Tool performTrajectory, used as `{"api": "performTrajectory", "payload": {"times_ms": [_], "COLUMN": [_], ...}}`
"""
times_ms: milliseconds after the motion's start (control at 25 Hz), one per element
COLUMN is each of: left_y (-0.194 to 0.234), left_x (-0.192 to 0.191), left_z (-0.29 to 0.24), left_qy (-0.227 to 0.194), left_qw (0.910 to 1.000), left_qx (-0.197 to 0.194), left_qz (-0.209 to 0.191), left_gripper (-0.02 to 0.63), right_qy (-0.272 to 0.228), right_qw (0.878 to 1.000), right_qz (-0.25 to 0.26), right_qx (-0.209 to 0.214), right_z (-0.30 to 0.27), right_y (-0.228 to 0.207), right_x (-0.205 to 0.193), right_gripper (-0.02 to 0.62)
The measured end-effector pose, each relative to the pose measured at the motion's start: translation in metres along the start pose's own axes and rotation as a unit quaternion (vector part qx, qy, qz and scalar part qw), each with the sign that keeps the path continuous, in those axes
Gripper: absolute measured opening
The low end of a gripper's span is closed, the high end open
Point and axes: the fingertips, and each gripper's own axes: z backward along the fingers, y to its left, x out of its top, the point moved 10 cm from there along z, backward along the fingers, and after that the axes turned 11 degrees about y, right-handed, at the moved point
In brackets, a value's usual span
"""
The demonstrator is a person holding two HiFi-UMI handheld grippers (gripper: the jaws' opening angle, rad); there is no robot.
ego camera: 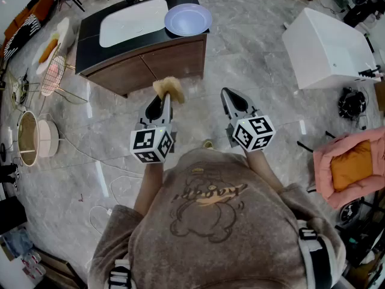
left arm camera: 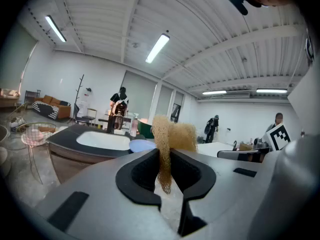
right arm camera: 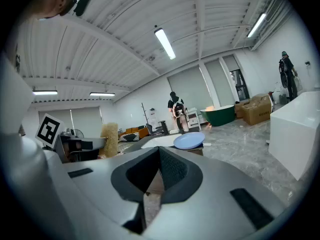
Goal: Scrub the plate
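A pale blue plate lies on the right end of the dark counter, beside the white sink basin. It shows small in the left gripper view and in the right gripper view. My left gripper is shut on a tan mesh scrubber, which sticks up between the jaws. My right gripper is shut with nothing in it. Both hang over the floor, short of the cabinet front.
A white box-like unit stands on the floor at the right, a pink chair with an orange cushion further back right. Wire baskets and a round bin sit at the left. Cables trail over the marble floor.
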Motion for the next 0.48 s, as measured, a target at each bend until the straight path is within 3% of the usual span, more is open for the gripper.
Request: {"api": "performTrajectory", "payload": {"times_ms": [480], "left_y": [-0.018], "left_x": [0.004], "left_z": [-0.040], "left_qy": [-0.014], "left_qw": [0.9996], "left_qx": [0.024], "left_qz": [0.004], "left_gripper": [0.064], "right_qy": [0.011], "right_qw": [0.999], "right_qz": [0.003], "right_qx": [0.031], "right_z": [-0.013], "right_y": [-0.053], "right_x": [0.005], "right_gripper": [0.000]}}
